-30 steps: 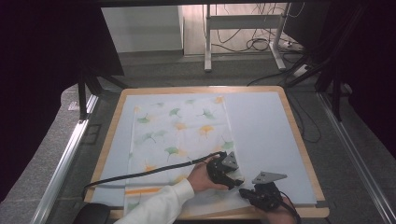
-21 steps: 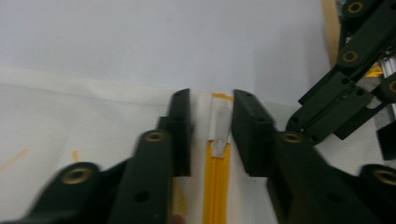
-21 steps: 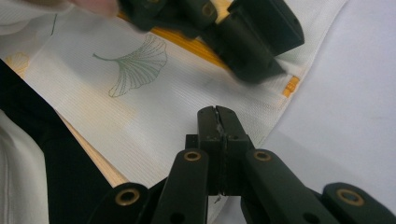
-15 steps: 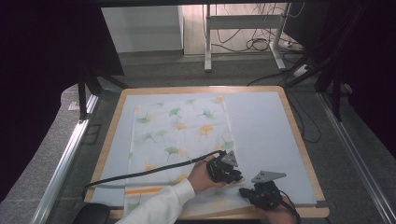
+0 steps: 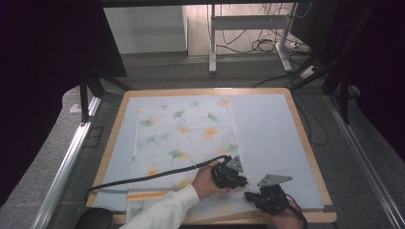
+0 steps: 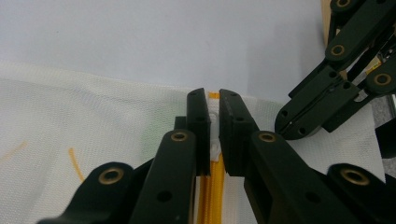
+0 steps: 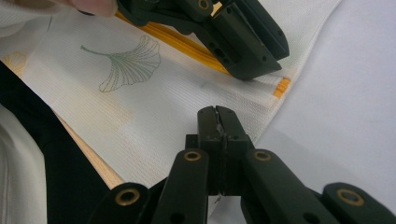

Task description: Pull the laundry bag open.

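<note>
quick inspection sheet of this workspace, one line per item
surface: wood-framed table with a pale blue top.
job's things: white mesh bag printed with ginkgo leaves, lying flat; orange zipper along its near end, white zipper pull at the end of it.
clutter: nothing seen.
grippers: left claw has just been closing and now pinches the zipper pull; right claw is shut on the bag's edge near that corner.
cables: black cable trails from the left claw across the bag; more cables on the floor beyond.
surroundings: metal stand legs, aluminium rail, dark frame at the sides.
</note>
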The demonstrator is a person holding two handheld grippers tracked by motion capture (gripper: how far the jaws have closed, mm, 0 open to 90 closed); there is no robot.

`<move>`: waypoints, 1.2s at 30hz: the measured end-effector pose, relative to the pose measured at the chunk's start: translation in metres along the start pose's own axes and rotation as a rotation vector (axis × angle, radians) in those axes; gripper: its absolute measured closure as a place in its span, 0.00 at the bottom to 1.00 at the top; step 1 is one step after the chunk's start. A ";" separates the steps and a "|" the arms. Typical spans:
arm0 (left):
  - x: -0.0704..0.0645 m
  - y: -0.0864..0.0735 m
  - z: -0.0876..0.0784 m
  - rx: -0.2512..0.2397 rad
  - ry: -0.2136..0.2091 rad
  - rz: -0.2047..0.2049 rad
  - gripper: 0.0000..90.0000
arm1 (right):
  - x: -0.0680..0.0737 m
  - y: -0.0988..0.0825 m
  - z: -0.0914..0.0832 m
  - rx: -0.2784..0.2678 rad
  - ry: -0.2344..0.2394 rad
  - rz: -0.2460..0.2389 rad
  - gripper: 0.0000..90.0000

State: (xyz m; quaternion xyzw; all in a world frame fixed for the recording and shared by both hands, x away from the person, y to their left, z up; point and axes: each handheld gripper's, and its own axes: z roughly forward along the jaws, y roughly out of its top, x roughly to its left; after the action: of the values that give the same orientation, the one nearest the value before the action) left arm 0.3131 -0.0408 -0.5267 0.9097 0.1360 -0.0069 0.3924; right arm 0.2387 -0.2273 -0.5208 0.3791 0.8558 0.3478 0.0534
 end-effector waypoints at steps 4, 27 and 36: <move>-0.001 0.000 -0.001 0.000 0.007 0.008 0.94 | 0.000 0.000 0.001 -0.004 -0.002 0.001 0.99; 0.000 -0.002 -0.007 0.044 0.010 0.045 0.94 | -0.013 -0.004 -0.001 -0.024 0.037 0.123 0.99; 0.005 -0.011 -0.014 0.026 0.004 0.013 0.94 | -0.013 -0.005 -0.001 -0.028 0.041 0.136 0.99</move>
State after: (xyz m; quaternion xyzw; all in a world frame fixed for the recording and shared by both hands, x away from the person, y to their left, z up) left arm 0.3139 -0.0221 -0.5251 0.9156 0.1308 -0.0042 0.3803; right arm 0.2444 -0.2396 -0.5255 0.4282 0.8241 0.3704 0.0177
